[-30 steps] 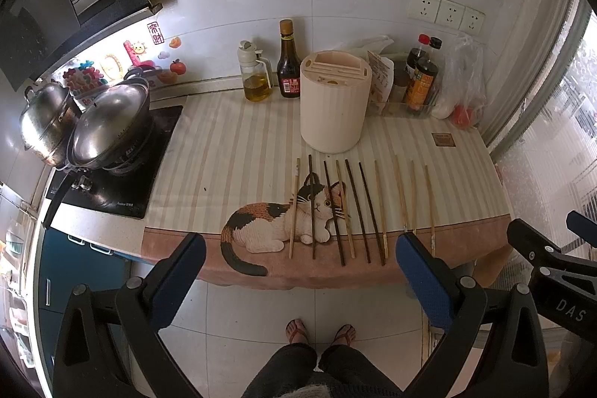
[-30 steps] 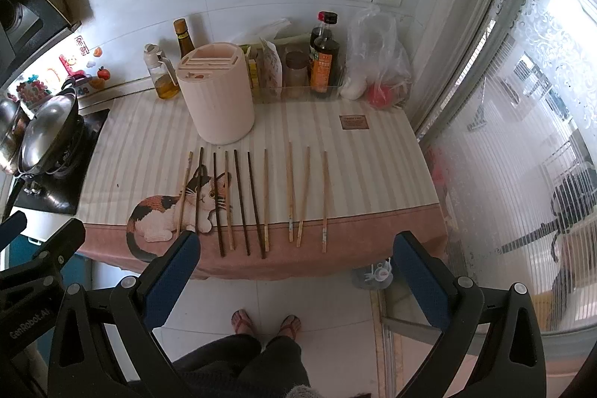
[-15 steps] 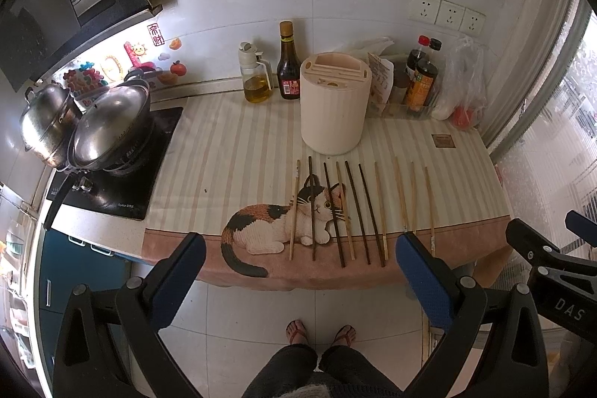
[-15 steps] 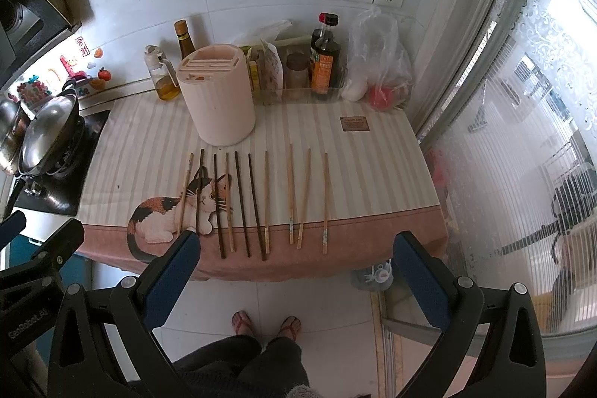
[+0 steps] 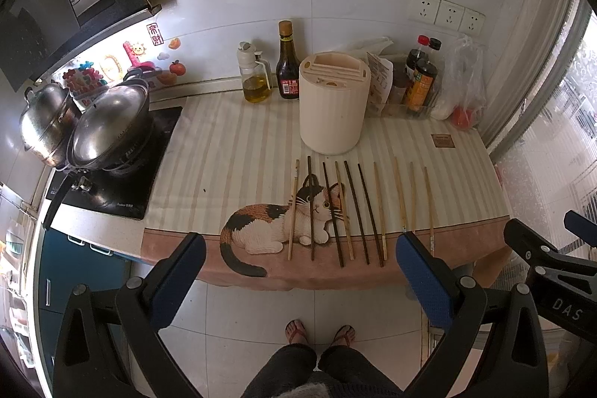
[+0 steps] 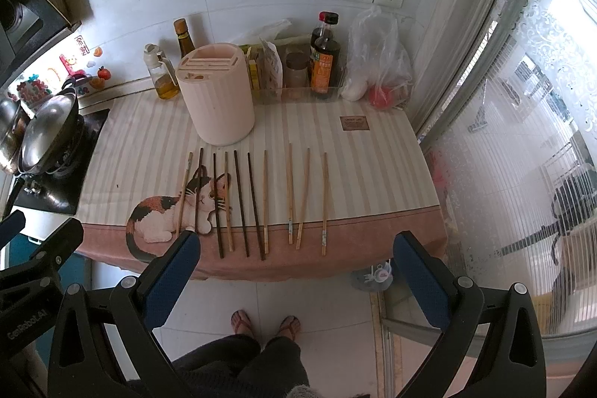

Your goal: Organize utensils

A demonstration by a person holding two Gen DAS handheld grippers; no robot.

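Chopsticks [image 5: 352, 207], ten in all, lie in a loose row across the front half of a striped tablecloth [image 5: 231, 152] printed with a calico cat [image 5: 276, 222], their thick ends close to the cloth's front edge and their tips pointing toward the back wall. Dark sticks and pale bamboo ones are mixed; several at the left of the row cross the cat's head. Just behind the row, near the middle of the cloth, stands the cream slotted utensil holder [image 5: 333, 103], its slots appearing empty.

Nothing on the counter has shifted over the last second: row, holder and bottles sit exactly as they did. Only the viewpoints have drifted very slightly. That suggests sorting has not begun and every stick is yet to be gathered.

Both tools hang off the counter's front edge, over the floor tiles and the person's sandalled feet [image 6: 265, 321]. Left gripper [image 5: 298, 271] has its blue pads [image 5: 175, 280] spread wide, nothing between them; right gripper [image 6: 294, 267] is likewise spread and empty, facing the right half of the row.

Along the back edge stand an oil dispenser [image 5: 253, 77], a dark sauce bottle [image 5: 287, 66], more bottles [image 6: 324, 60] and a plastic bag [image 6: 377, 62]. Lidded pots [image 5: 108, 122] sit on the hob beyond the cloth's left edge.
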